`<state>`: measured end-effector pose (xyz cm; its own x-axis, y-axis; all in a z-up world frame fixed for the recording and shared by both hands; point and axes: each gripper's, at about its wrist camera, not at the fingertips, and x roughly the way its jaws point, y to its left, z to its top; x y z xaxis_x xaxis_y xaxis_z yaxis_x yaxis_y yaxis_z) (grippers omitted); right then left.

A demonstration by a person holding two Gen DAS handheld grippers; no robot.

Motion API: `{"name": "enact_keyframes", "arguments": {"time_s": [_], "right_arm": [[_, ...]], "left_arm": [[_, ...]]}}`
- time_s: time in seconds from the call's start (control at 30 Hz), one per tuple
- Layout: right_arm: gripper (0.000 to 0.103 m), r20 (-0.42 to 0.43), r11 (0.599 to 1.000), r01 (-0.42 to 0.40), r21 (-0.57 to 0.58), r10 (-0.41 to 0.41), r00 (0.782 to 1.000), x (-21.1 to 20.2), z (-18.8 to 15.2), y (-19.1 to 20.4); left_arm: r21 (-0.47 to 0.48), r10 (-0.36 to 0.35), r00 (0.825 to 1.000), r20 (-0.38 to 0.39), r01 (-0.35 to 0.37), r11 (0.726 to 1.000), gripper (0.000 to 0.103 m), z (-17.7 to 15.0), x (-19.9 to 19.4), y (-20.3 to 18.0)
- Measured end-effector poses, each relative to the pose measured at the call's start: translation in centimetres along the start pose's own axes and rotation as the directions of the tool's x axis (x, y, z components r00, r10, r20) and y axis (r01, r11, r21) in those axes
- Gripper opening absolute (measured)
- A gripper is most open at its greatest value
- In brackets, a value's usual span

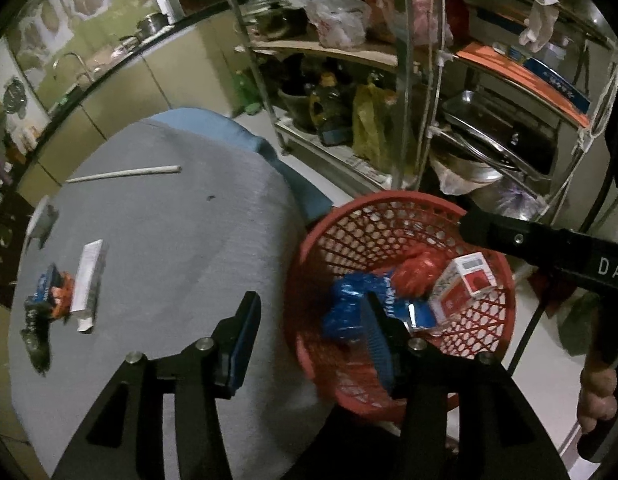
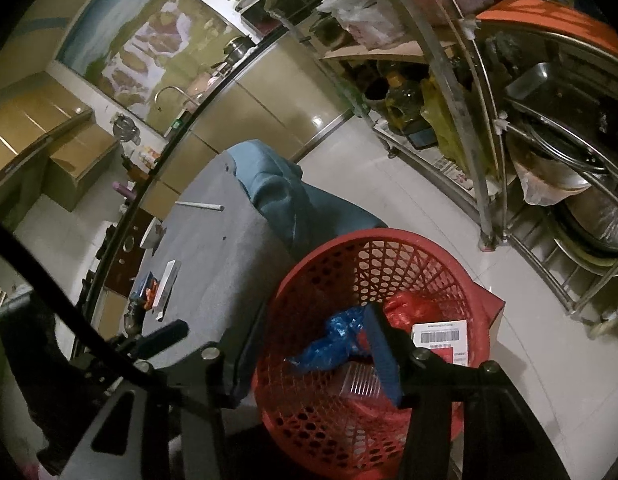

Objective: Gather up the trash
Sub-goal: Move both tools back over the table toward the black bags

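Nearest, the left gripper [image 1: 309, 336] hangs with its blue-padded jaws spread wide and nothing between them, straddling the near edge of the round grey cloth-covered table [image 1: 169, 240] and the rim of the red plastic lattice basket [image 1: 389, 216]. The right gripper [image 2: 305, 360] is likewise wide open and empty, poised over the same basket [image 2: 349, 240], which stands on the floor just beside the table's right edge.

Inside the basket lie a crumpled blue plastic wrapper [image 1: 349, 304], a crumpled red bag [image 1: 417, 276] and a red-and-white carton [image 1: 465, 284].

Farther off, near the table's left edge, trash remains: a long white cardboard box [image 1: 87, 284] touching a crushed blue-and-orange packet [image 1: 49, 292], and beyond them, towards the far edge, a thin pale stick [image 1: 125, 174].

The next pickup is probably the white box. Best to approach it with the left gripper held open, close across its narrow width, and lift clear of the packet before swinging over the basket.
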<state>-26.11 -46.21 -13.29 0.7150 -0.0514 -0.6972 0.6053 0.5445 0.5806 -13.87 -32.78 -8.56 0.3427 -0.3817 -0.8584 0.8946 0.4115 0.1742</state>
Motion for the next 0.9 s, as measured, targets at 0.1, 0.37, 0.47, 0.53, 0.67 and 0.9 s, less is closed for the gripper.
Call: {"name": "enact_keyframes", "arguments": {"time_s": [0.1,0.37,0.47,0.53,0.67,0.9], "right_arm": [[0.054,0.0,1.0,-0.006,-0.015,0.006,1.0,-0.1,-0.1,0.6],[0.054,-0.008,0.998,-0.014,-0.057,0.013,1.0,0.1,-0.7,2.6],[0.054,-0.008,0.997,-0.013,-0.071,0.013,1.0,0.0,-0.9,3.2],[0.054,-0.009,0.997,-0.013,-0.079,0.013,1.0,-0.2,-1.1,3.8],[0.054,-0.009,0.995,-0.015,-0.098,0.014,1.0,-0.3,-1.3,4.8],[0.054,-0.007,0.99,-0.019,-0.14,0.018,1.0,-0.4,-1.6,6.7]], "left_arm": [[-0.01,0.028,0.999,0.018,-0.028,1.0,0.053,-0.1,-0.8,0.7],[-0.046,0.067,0.996,0.058,-0.064,0.997,0.053,-0.6,-2.7,2.4],[-0.054,0.067,0.996,0.064,-0.064,0.997,0.053,-0.9,-3.1,2.8],[-0.059,0.068,0.995,0.069,-0.064,0.996,0.053,-1.1,-3.4,3.0],[-0.071,0.064,0.994,0.083,-0.058,0.996,0.053,-1.4,-4.1,3.4],[-0.099,0.059,0.992,0.108,-0.048,0.994,0.053,-1.9,-5.2,4.4]]}}
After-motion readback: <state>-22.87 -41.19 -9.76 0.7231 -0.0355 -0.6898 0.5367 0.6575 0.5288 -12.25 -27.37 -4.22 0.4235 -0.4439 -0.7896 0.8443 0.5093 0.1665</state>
